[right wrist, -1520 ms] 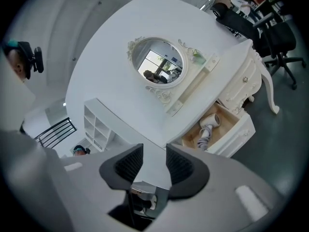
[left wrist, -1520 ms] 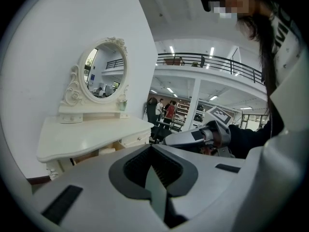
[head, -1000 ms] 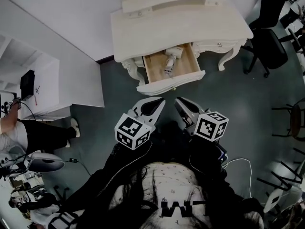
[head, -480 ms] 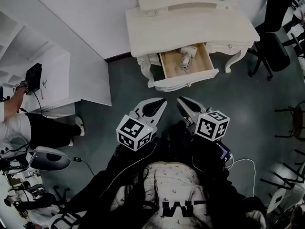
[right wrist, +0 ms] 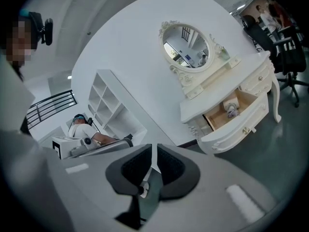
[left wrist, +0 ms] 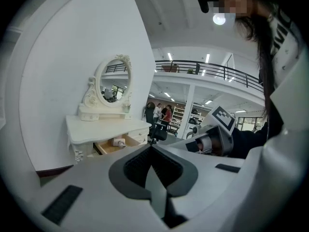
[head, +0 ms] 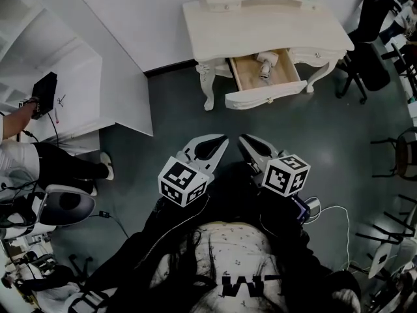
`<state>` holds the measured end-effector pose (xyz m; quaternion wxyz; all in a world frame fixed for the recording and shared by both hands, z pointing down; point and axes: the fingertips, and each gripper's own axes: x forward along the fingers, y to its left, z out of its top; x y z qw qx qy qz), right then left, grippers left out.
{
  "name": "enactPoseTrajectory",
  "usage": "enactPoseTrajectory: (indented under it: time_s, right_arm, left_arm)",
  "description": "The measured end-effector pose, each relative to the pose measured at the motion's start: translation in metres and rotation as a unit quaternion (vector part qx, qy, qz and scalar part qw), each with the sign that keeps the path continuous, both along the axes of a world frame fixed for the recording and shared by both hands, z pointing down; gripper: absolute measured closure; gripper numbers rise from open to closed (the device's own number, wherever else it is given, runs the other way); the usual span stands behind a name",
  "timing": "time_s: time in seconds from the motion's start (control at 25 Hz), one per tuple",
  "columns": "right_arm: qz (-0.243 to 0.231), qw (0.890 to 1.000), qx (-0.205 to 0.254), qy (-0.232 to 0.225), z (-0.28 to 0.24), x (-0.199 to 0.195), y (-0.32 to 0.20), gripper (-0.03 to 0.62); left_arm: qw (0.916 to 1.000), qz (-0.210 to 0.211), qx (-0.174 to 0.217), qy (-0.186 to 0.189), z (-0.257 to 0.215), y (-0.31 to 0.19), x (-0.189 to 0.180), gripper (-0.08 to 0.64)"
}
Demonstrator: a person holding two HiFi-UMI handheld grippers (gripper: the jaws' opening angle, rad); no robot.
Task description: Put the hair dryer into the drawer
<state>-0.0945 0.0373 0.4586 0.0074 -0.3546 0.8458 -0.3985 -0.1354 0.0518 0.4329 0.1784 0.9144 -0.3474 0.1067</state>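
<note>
Drawer holding the hair dryer now lies farther ahead of my left tool and right tool, both closed on nothing

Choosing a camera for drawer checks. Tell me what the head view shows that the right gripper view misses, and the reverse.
Head view only: the left gripper and a white cable on the floor. Right gripper view only: the oval mirror. Both: the dressing table, its open drawer and the hair dryer lying inside.
</note>
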Motion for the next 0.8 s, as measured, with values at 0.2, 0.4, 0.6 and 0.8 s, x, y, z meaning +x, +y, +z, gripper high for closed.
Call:
enactPoseTrajectory:
  time_s: [0.2,0.4,0.6,0.8]
  right_arm:
    - [0.009,1.0,-0.003,0.025,0.007,-0.014,0.034,0.548]
    - [0.007,0.999,-0.004,0.038,0.005,-0.02,0.055,0.548]
    - [-0.008,0.999,0.005,0.048,0.0,-0.024,0.062,0.549]
    - [-0.03,0.997,0.023,0.066,-0.006,-0.022,0.07,0.549]
  left_arm:
    - [0.9998,0.011,-0.009,0.014,0.008,0.029,-0.016,0.572]
    - [0.9996,0.011,-0.006,0.025,0.005,0.045,-0.021,0.573]
    - [0.9995,0.001,0.003,0.032,-0.001,0.051,-0.023,0.573]
    - [0.9992,-0.02,0.015,0.033,-0.008,0.055,-0.022,0.574]
